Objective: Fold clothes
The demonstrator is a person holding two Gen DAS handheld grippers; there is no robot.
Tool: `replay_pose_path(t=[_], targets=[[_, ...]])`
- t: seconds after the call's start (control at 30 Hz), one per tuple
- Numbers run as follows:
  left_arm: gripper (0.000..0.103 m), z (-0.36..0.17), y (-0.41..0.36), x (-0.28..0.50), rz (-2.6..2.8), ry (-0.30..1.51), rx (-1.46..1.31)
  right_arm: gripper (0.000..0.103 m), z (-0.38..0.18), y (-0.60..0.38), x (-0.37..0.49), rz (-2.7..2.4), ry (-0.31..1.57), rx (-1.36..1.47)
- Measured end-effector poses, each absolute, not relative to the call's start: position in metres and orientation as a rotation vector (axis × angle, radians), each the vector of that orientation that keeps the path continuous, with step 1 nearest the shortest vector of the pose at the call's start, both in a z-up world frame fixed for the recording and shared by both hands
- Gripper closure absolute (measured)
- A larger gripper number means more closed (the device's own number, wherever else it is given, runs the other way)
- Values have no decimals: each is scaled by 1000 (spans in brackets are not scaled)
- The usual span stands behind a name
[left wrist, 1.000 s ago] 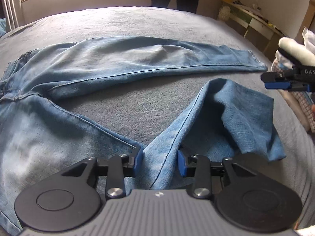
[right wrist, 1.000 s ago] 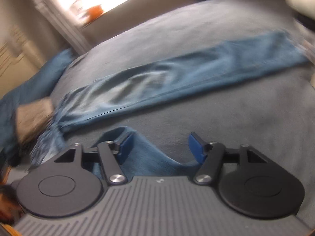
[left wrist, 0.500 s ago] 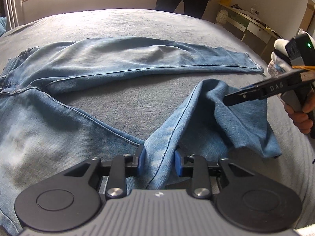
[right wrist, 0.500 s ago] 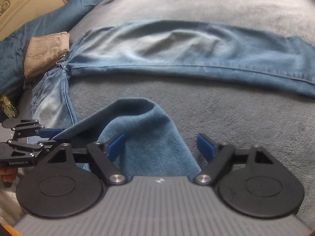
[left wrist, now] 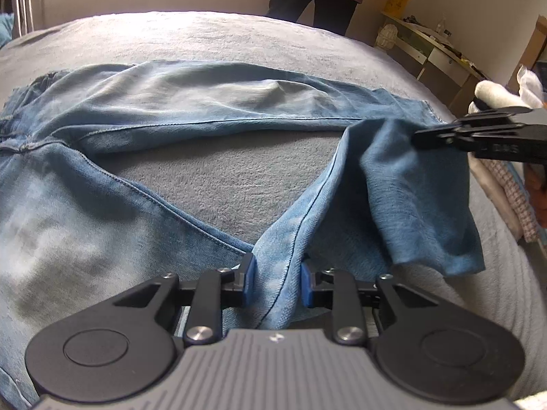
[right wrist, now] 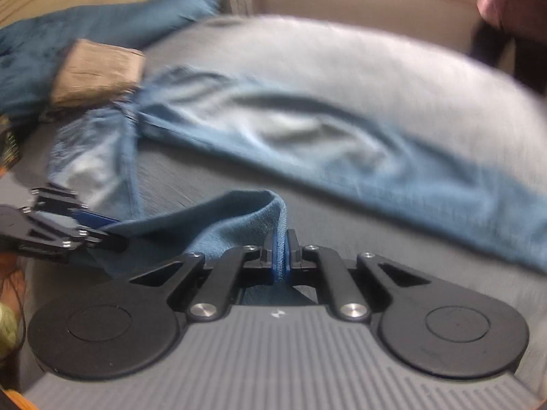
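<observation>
Both grippers take hold of the near jeans leg, ready to fold it.

The right gripper [right wrist: 281, 251] is clamped on soft, bunched denim; the left gripper [left wrist: 277, 282] is closing around its seamed ridge. The faded jeans [left wrist: 191, 102] sprawl on a grey, fleecy bed [left wrist: 218, 177]. Next, I judge: carry it onto the flat far leg.

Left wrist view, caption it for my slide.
Left claw closing on a jeans leg on the bed; right claw grips the cuff.
</observation>
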State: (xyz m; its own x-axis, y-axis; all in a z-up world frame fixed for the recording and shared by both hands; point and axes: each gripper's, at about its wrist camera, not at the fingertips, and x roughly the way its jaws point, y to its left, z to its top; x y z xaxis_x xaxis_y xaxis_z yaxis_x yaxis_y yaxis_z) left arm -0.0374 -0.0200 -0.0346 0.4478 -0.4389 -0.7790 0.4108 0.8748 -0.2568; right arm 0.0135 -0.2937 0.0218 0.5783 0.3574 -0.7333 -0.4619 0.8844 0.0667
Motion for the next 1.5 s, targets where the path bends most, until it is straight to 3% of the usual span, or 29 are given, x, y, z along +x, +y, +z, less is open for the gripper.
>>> replay_pose_path(t=[0.27, 0.53, 0.77, 1.07, 1.17, 1.27, 1.4, 1.47, 1.5], targets=[[80, -30, -10, -48, -629, 950, -67, 101, 54, -295, -34, 585, 759, -265], [84, -24, 8, -79, -806, 885, -43, 101, 65, -291, -99, 709, 863, -342], [88, -36, 11, -92, -953, 1018, -28, 101, 31, -288, -141, 783, 1065, -323], [84, -52, -2, -109, -1018, 1138, 63, 96, -24, -294, -156, 668, 1302, -344], [80, -44, 5, -112, -1027, 1130, 61, 85, -7, -312, -158, 644, 1316, -290], [80, -33, 13, -113, -1030, 1111, 32, 83, 22, -337, -160, 610, 1304, -198], [75, -22, 21, -110, -1013, 1060, -35, 77, 68, -380, -149, 537, 1121, 49], [75, -23, 20, -104, -977, 1054, -81, 49, 78, -394, -144, 439, 990, 162], [75, -24, 20, -101, -960, 1050, -104, 45, 77, -396, -140, 401, 950, 201]])
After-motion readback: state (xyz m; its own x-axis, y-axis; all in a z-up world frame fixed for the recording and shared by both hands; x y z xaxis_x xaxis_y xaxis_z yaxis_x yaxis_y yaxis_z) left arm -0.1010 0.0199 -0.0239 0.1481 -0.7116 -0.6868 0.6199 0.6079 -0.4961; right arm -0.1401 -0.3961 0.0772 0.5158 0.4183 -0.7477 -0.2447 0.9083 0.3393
